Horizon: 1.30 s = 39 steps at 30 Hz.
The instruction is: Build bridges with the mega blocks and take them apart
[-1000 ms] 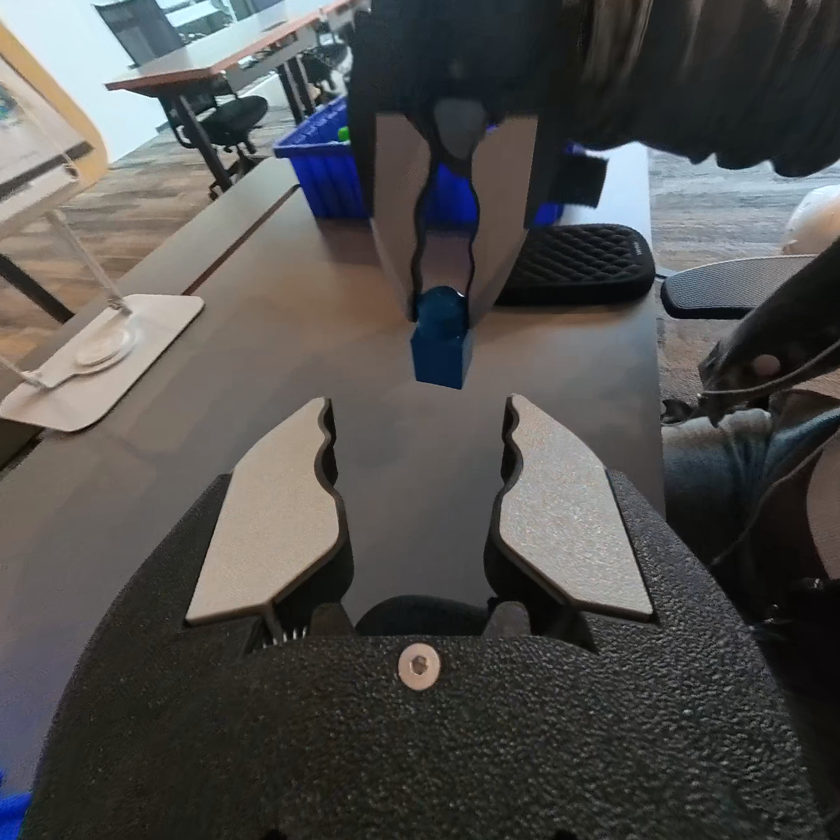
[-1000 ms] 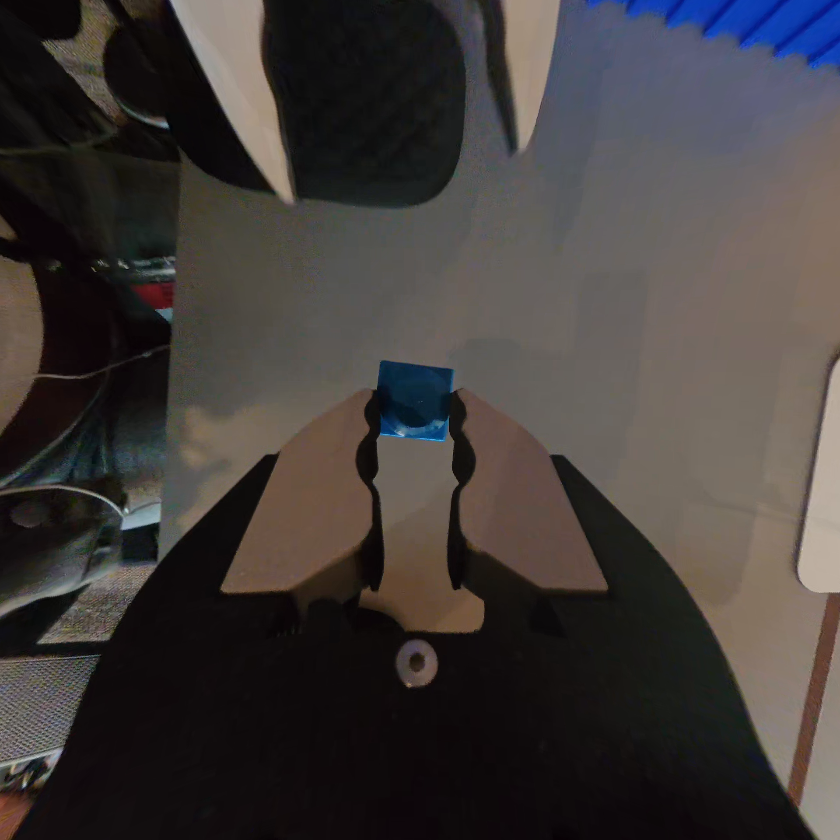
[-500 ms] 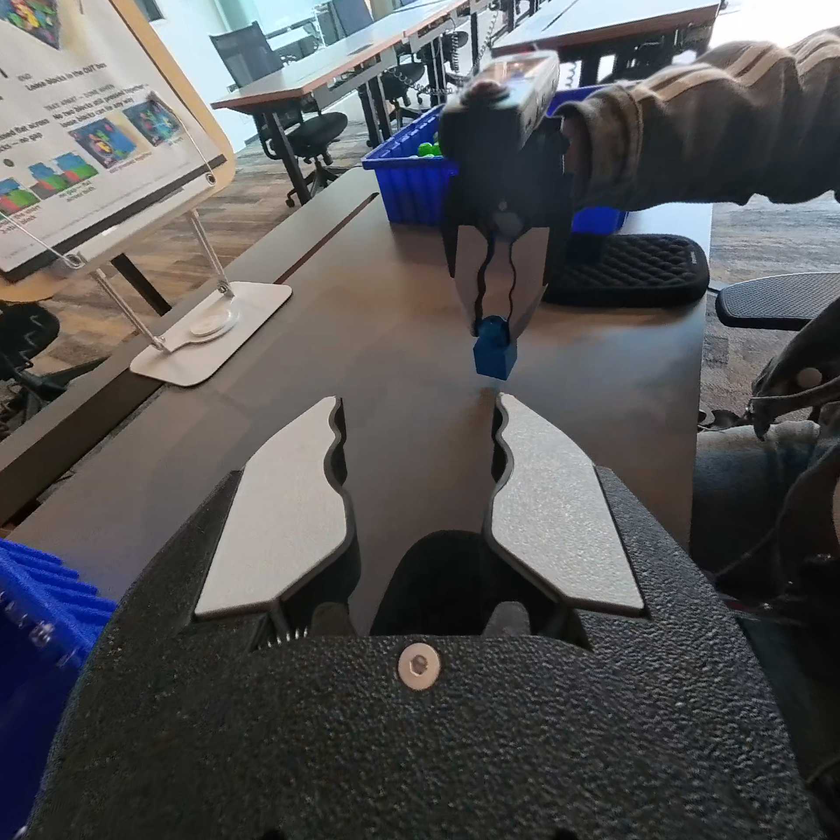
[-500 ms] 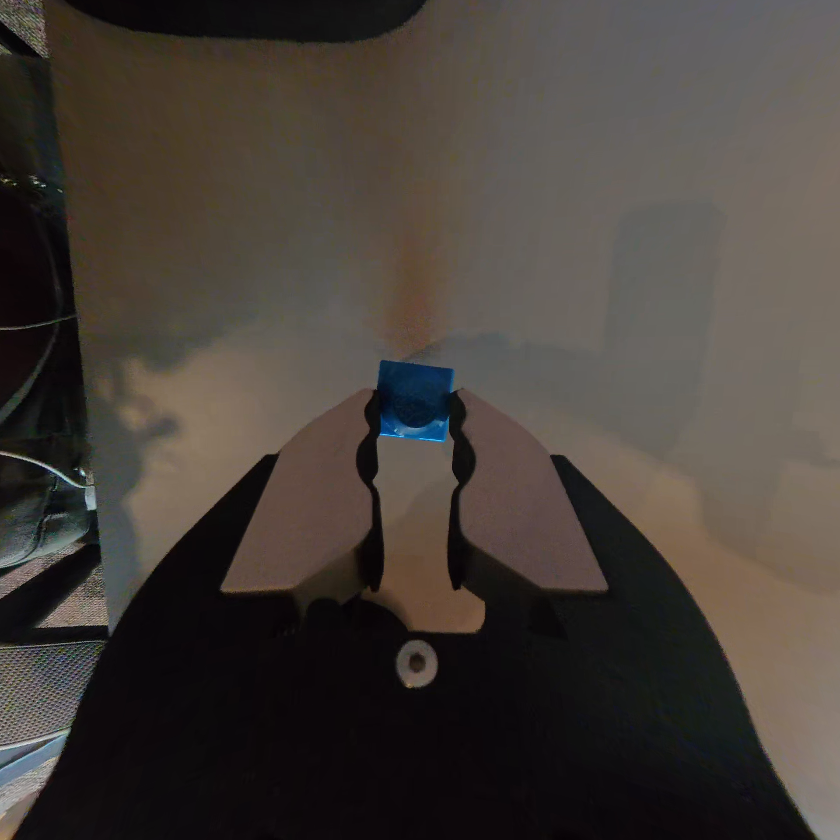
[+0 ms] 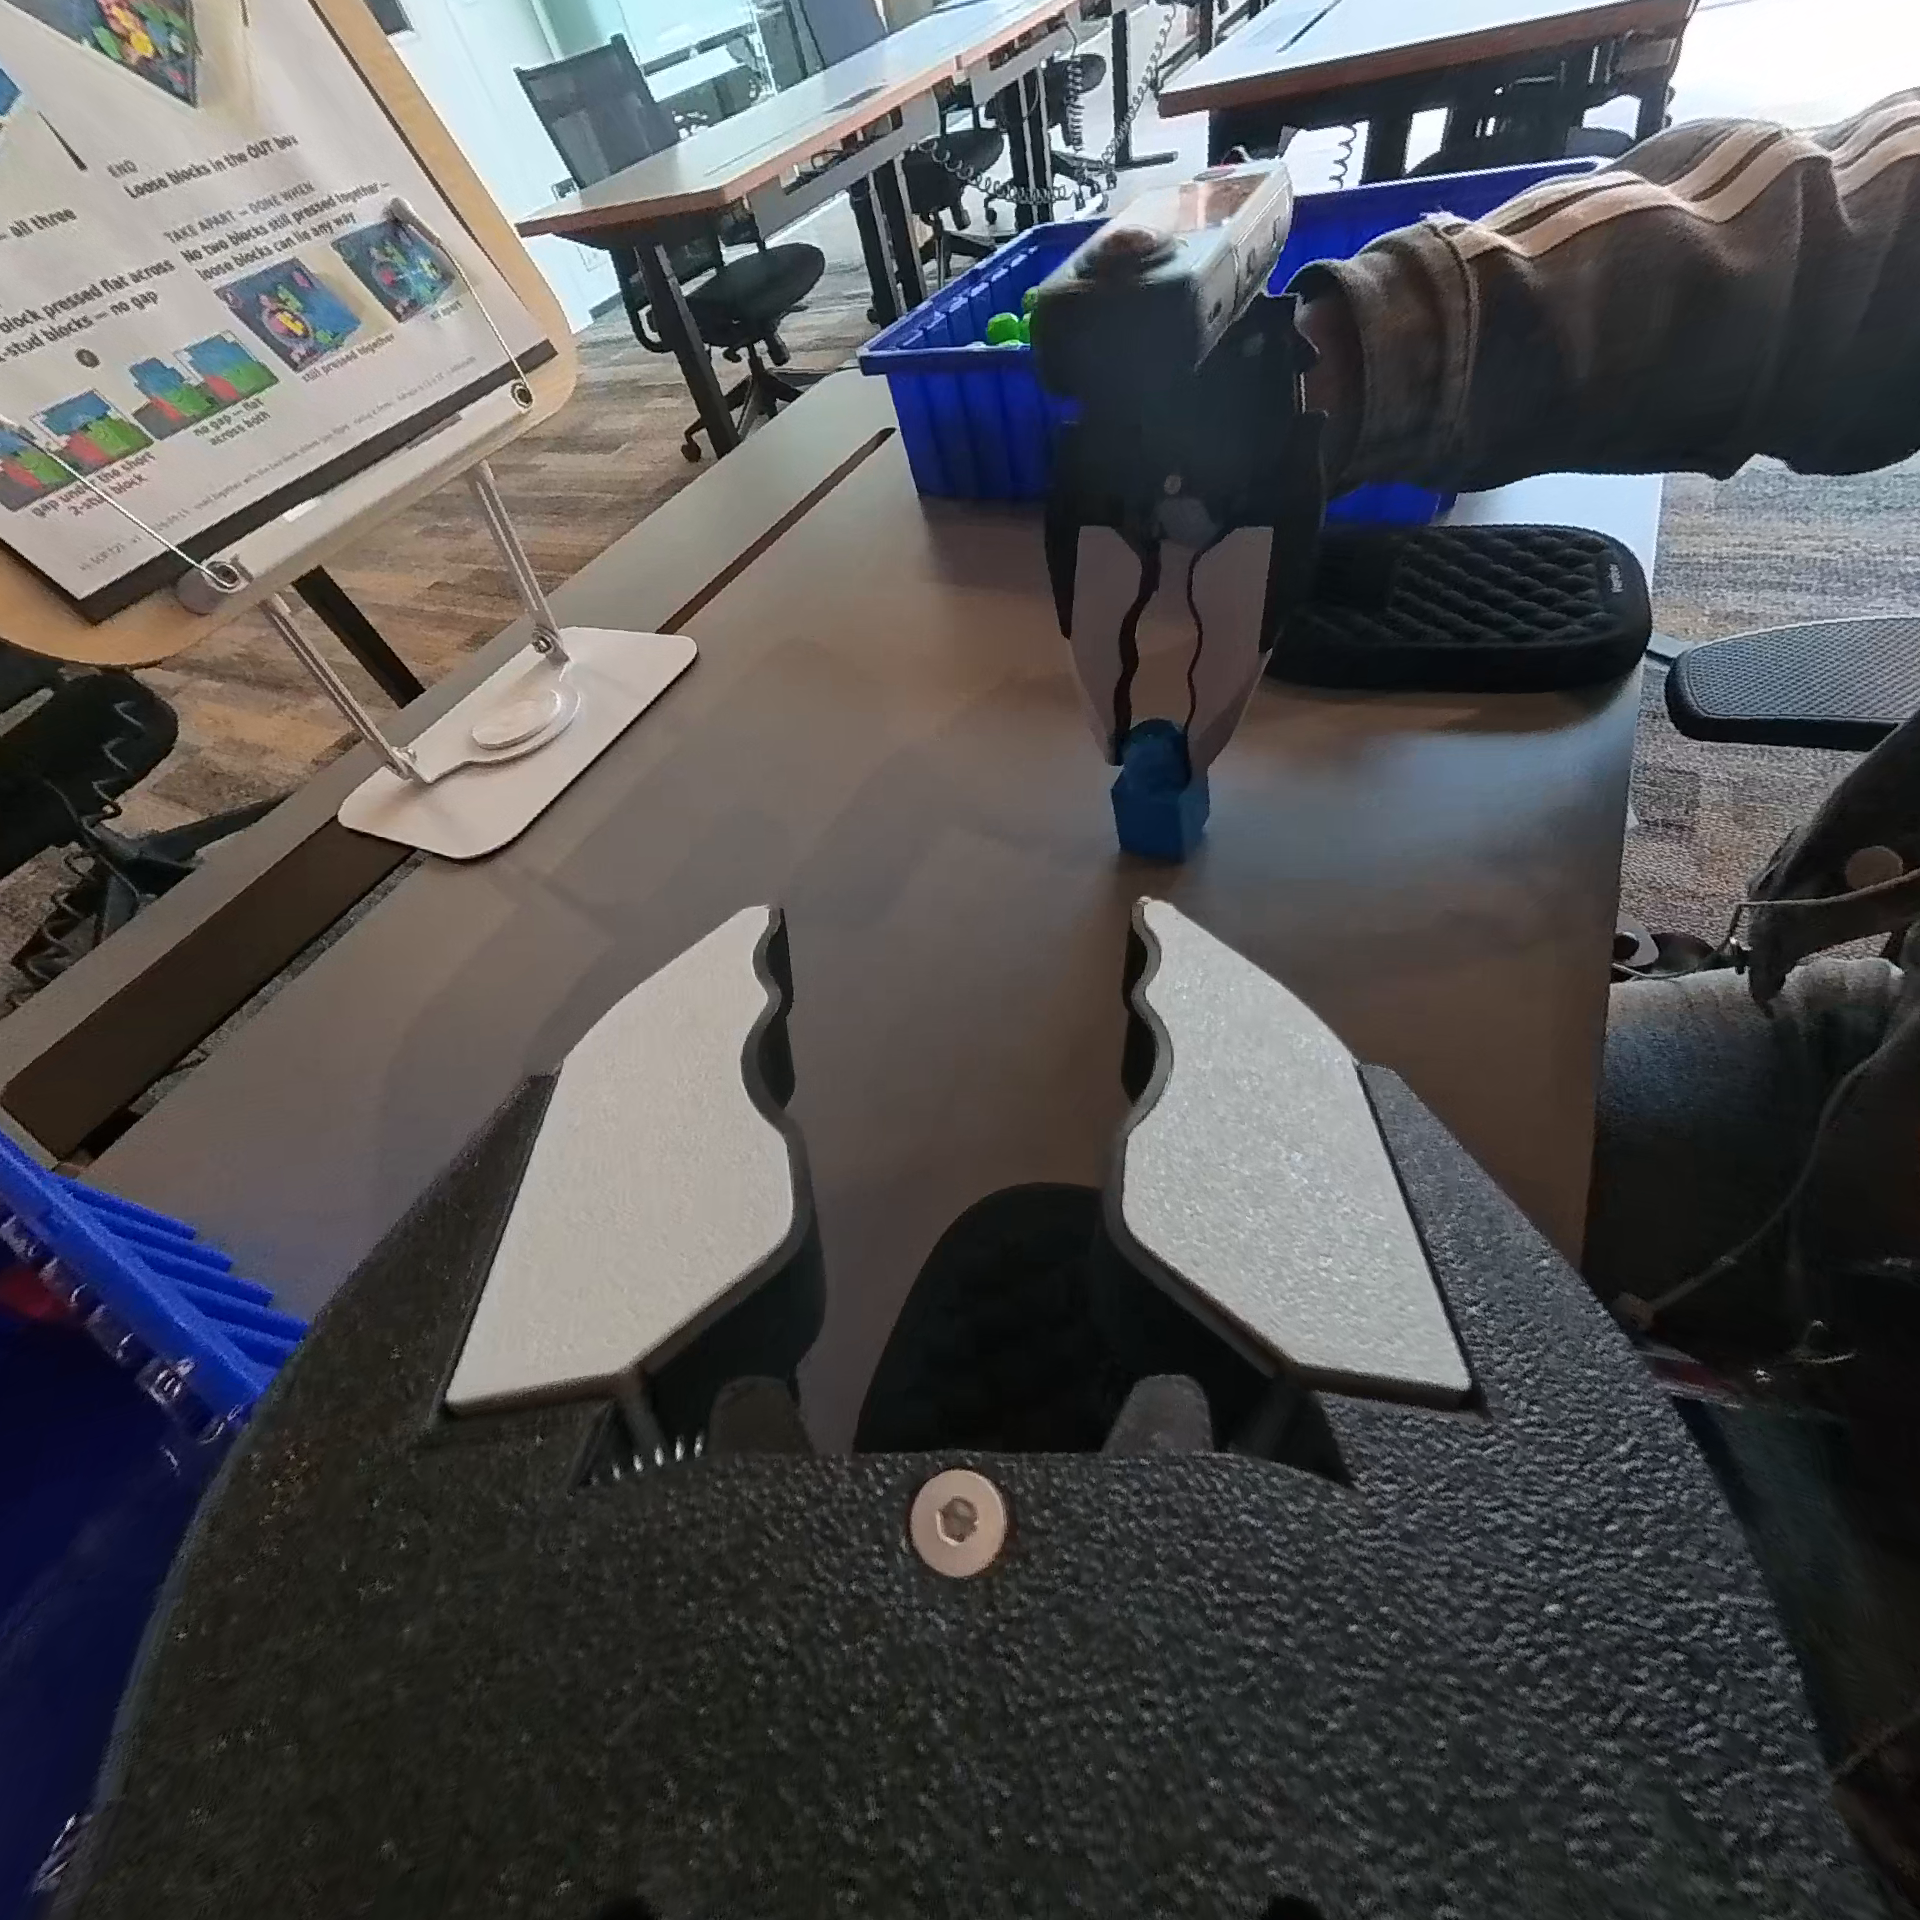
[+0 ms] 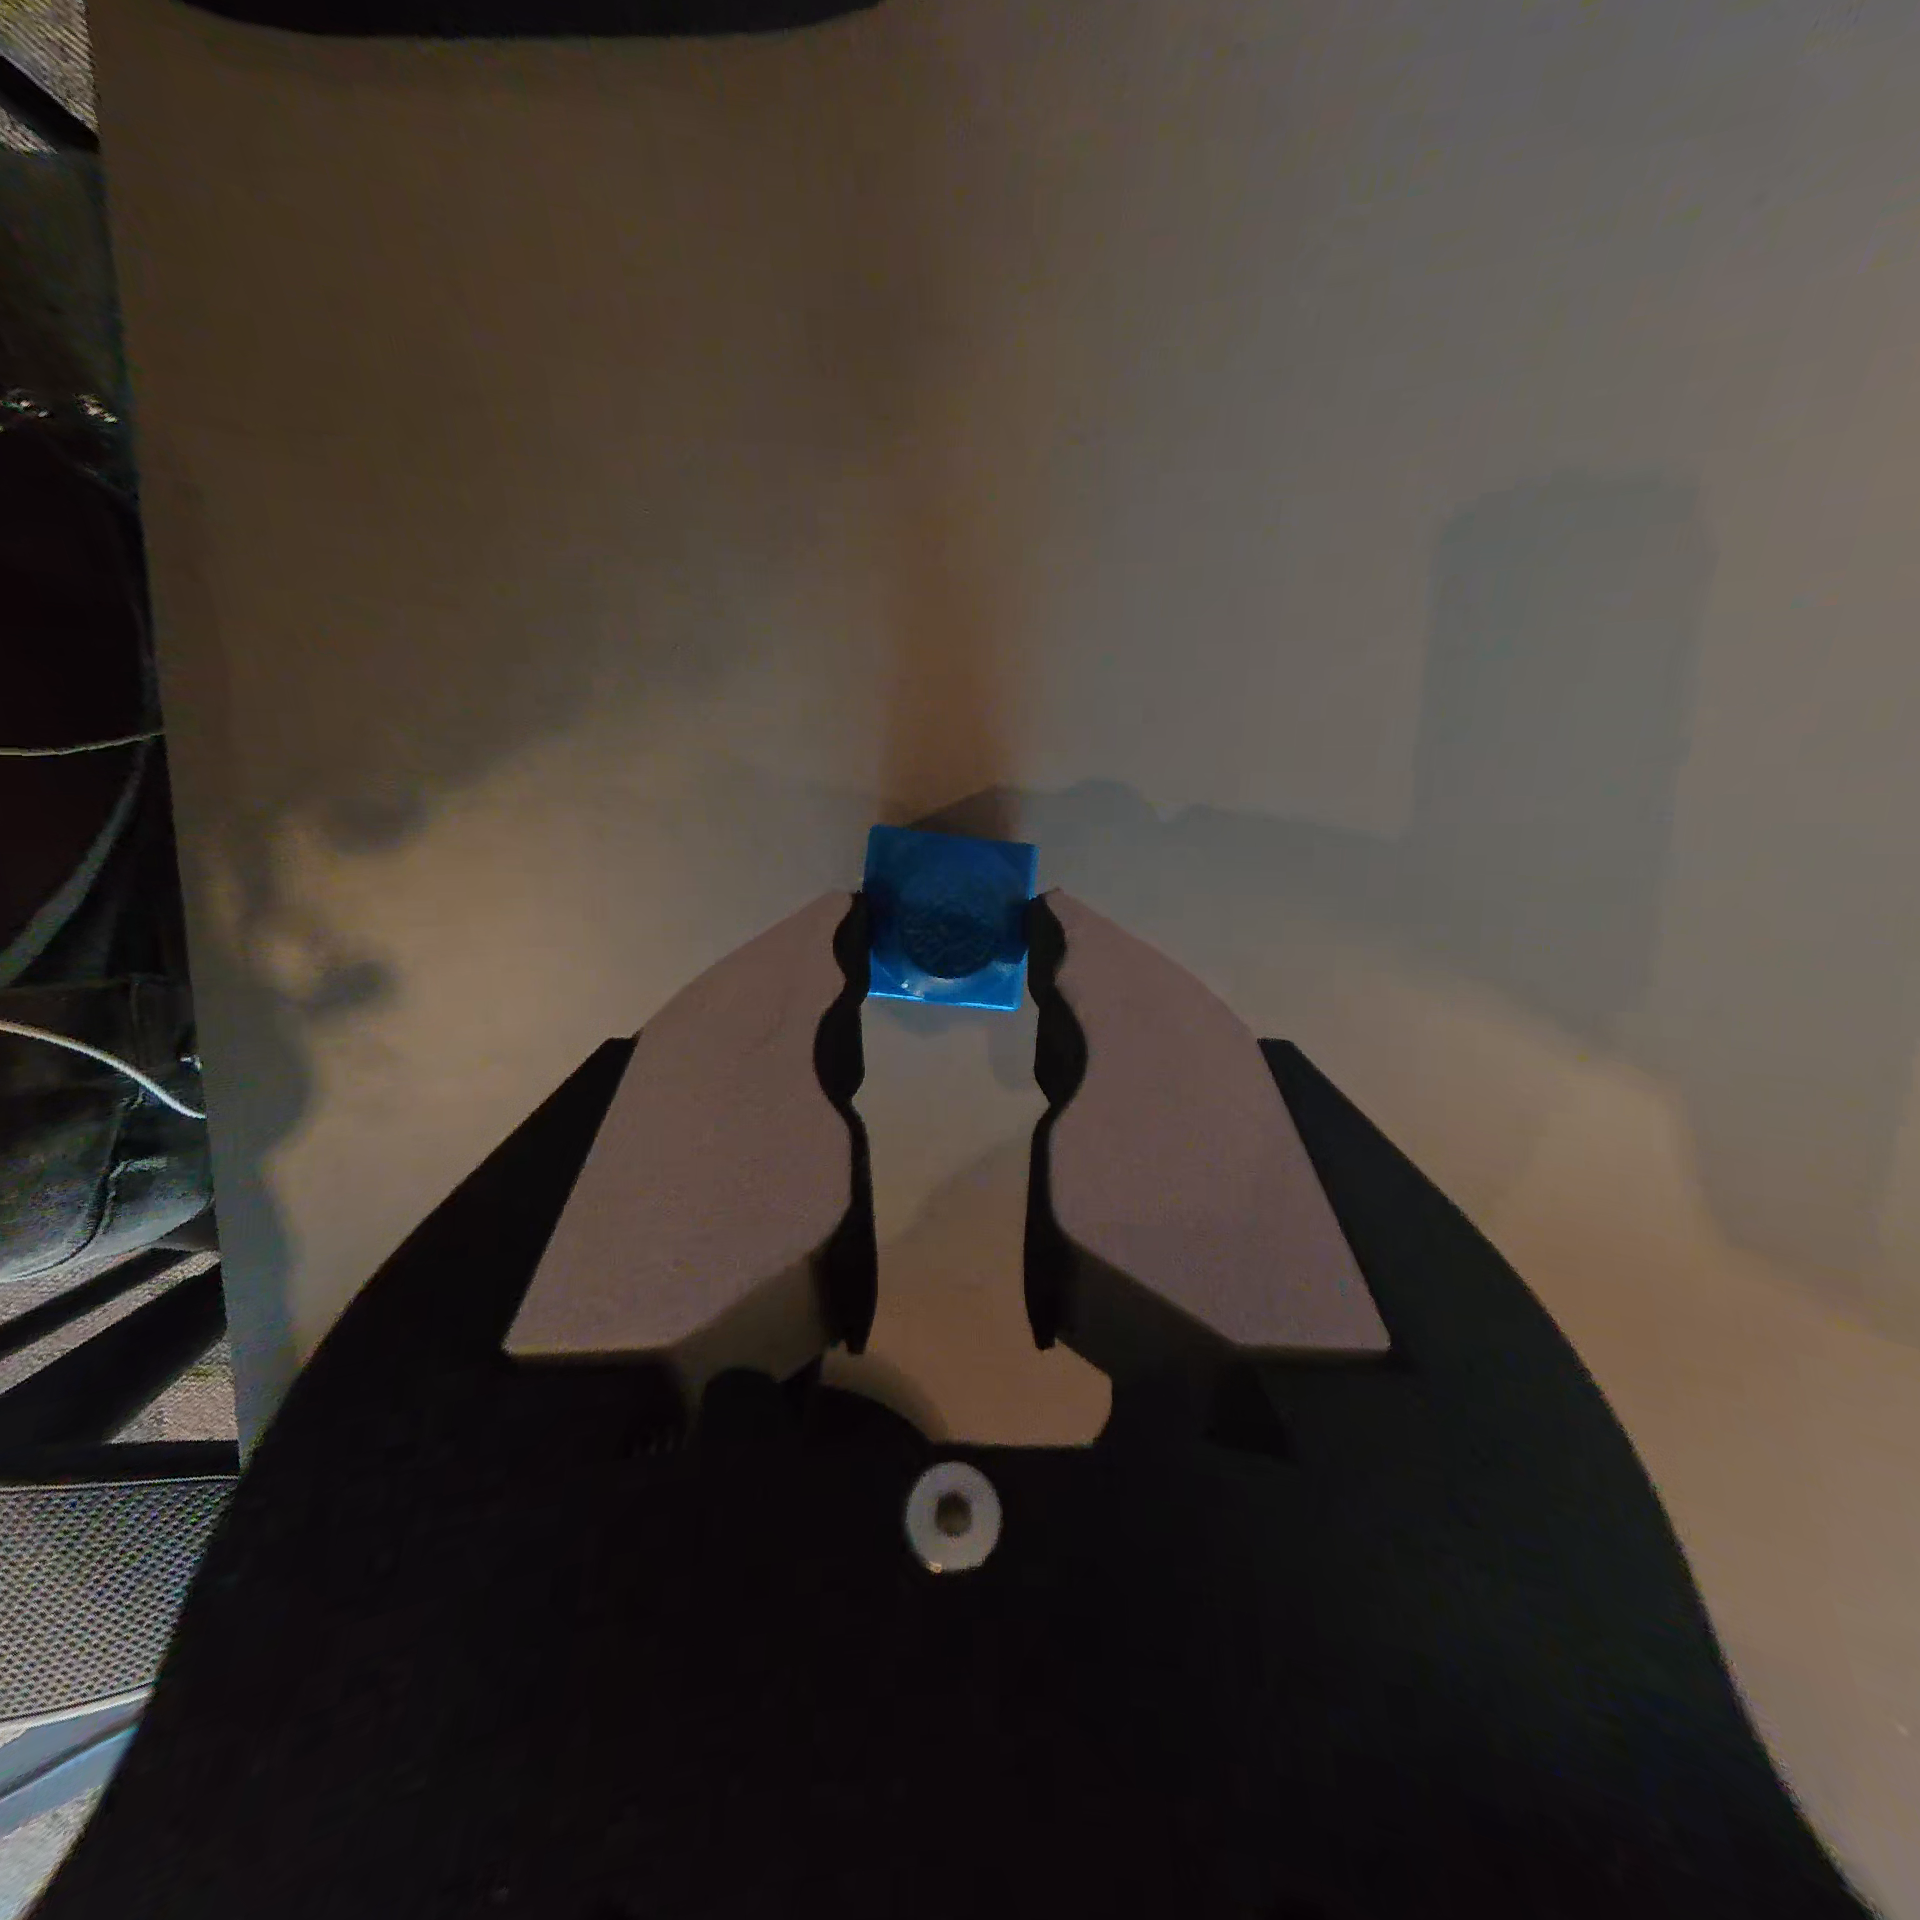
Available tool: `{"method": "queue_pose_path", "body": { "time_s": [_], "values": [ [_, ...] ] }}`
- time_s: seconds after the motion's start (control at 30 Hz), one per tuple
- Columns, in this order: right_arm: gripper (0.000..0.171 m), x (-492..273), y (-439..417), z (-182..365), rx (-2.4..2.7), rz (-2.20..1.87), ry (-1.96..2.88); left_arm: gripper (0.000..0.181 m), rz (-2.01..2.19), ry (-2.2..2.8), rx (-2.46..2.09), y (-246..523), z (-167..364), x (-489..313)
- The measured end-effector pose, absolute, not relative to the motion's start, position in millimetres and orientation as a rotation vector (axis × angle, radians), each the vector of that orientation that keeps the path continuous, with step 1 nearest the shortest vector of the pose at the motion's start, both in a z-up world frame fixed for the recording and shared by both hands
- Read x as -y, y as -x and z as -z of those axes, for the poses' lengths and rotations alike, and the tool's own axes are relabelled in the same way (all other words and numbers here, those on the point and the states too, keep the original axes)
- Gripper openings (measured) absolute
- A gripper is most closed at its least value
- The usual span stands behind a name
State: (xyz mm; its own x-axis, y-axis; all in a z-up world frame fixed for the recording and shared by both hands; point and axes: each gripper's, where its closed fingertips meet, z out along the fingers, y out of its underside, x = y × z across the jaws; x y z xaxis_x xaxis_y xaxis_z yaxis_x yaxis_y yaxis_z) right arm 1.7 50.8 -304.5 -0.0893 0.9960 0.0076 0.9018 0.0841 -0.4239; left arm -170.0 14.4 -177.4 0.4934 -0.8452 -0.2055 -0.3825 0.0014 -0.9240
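a single-stud blue block [image 5: 1161, 790] is pinched by its stud in the right gripper [image 5: 1158, 727], right of centre in the left wrist view, base at or just above the dark table [image 5: 831, 727]; contact cannot be told. the right gripper is pointed steeply down. the left gripper [image 5: 956, 925], lower centre, is held apart and empty, well short of the block.

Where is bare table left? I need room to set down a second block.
Bare table runs from the blue block to the stand's base plate, and on toward the open left gripper. Crowded: the far end, with blue bin and black pad.
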Motion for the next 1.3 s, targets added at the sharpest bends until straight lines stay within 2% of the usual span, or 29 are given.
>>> {"method": "queue_pose_path", "body": {
  "time_s": [0.33, 0.53, 0.67, 1.0, 1.3],
  "values": [
    [0.035, -49.6, -3.0, 303.7, 2.068, -0.482, 1.881, 0.060, 0.498, 1.610, -1.091, 171.6, 176.8, -13.3],
    [0.053, -48.7, 0.7, 286.3, 1.993, -0.516, 1.855, 0.061, 0.473, 1.620, -1.099, 182.1, 172.9, -15.2],
    [0.057, -43.5, 1.8, 260.5, 1.898, -0.565, 1.808, 0.061, 0.440, 1.650, -1.075, 207.8, 165.3, -25.1],
    [0.056, -25.1, -12.3, 198.8, 1.701, -0.569, 1.656, 0.059, 0.180, 1.848, -1.004, 326.2, 166.3, -99.4],
    [0.056, -20.7, -23.3, 178.6, 1.639, -0.466, 1.678, 0.062, 0.265, 1.846, -1.082, 364.8, 191.2, -181.9]
  ]
}}
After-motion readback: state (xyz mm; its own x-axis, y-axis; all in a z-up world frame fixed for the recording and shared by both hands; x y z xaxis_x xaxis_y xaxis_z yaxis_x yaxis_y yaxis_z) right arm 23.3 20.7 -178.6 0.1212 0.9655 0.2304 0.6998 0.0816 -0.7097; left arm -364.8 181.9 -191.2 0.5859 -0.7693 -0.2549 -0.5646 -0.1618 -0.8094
